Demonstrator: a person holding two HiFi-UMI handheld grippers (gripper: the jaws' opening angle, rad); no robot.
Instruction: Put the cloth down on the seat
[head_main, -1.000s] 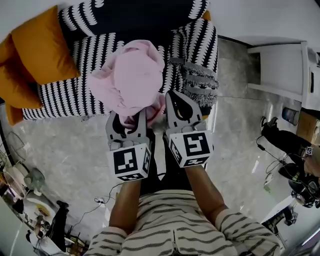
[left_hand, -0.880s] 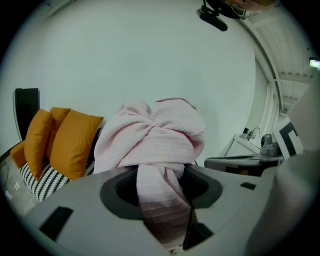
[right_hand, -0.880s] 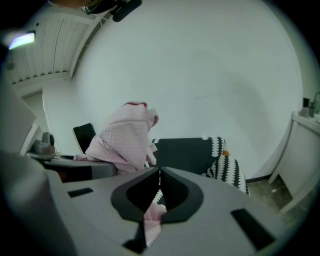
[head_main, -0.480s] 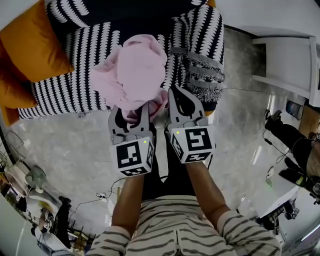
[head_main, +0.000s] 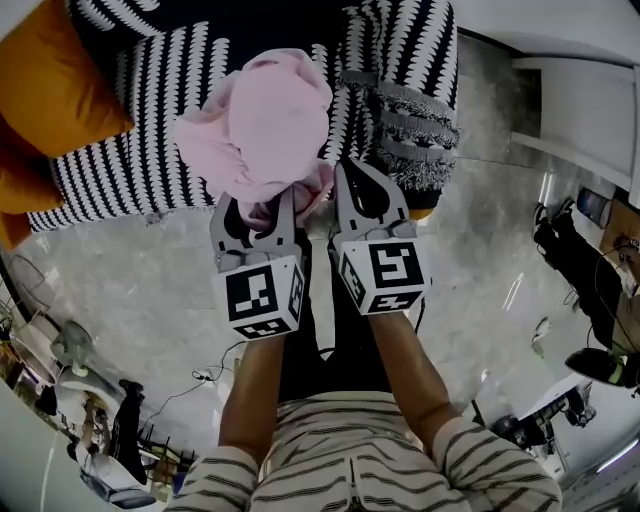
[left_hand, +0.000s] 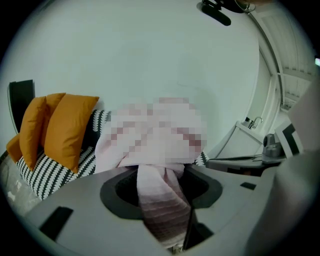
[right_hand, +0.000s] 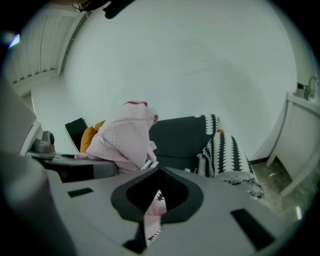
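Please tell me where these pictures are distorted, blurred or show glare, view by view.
Head view: wide-angle bending toward the edges; bright glare streaks on the glossy floor. Left gripper view: black rounded corners; a mosaic patch hides most of the pink cloth, only the strip in the left tongs shows plainly. Right gripper view: same black corners, soft even light, black-and-white throw clear.

The place reads as a home sitting room, though one partly given over to recording work. A sofa (head_main: 150, 160) covered in a black-and-white patterned throw is set against a plain white wall (left_hand: 150, 50). Orange cushions (head_main: 55, 90) are piled at one end, and a fringed blanket (head_main: 415, 130) is hung over its arm. A glossy grey stone-look floor (head_main: 130, 280) is laid below. Loose cables (head_main: 205, 378) and dark equipment (head_main: 565, 255) are strewn along the edges, beside white furniture (head_main: 590, 100).
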